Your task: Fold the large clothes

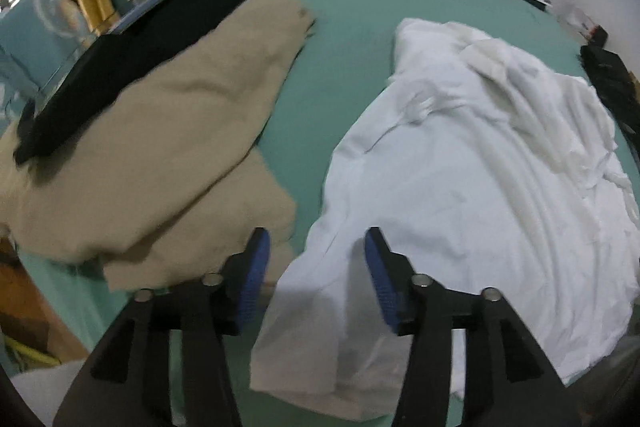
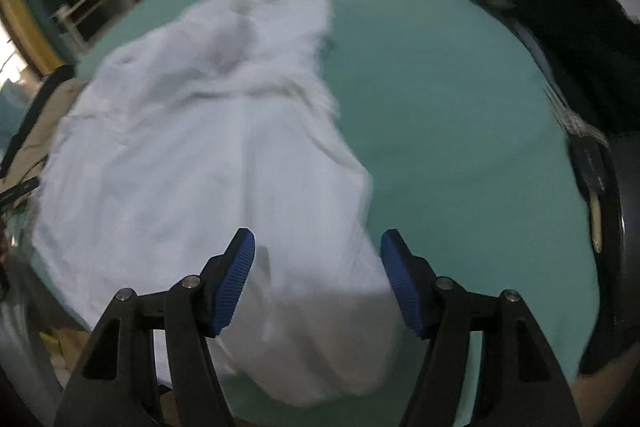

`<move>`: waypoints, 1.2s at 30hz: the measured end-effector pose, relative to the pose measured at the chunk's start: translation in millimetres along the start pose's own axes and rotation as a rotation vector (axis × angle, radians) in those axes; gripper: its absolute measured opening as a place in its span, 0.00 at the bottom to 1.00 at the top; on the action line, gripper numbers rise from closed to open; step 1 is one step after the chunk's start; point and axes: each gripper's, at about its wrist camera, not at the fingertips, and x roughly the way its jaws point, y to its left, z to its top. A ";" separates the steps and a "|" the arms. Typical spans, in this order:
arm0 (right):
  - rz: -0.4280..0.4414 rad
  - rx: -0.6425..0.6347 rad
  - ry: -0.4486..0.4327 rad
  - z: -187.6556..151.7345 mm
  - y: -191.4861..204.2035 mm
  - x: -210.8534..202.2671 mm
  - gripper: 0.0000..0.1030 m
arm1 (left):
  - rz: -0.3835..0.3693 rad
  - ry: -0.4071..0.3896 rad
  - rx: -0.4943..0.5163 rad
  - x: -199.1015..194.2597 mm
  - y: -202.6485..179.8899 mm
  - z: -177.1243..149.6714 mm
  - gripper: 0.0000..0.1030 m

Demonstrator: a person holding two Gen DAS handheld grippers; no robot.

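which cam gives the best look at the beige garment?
Left wrist. The beige garment lies spread on the green bed sheet with a black garment across its far edge. The right wrist view shows only a blurred beige sliver at its left edge.

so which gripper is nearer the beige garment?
Left. The left gripper hangs open at the gap between the beige garment and the white garment. The right gripper, also open, is over the white garment's far side, with beige only at that view's left edge.
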 end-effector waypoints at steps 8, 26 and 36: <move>0.027 0.009 0.039 -22.0 0.0 2.0 0.65 | -0.019 0.087 0.028 4.5 -2.3 -22.0 0.61; 0.170 0.137 -0.119 -37.2 -3.9 -63.5 0.03 | -0.195 0.035 0.034 -53.5 -14.7 -35.4 0.04; 0.130 0.123 -0.174 -45.1 -11.0 -119.5 0.03 | -0.208 -0.071 -0.010 -133.1 11.1 -28.0 0.04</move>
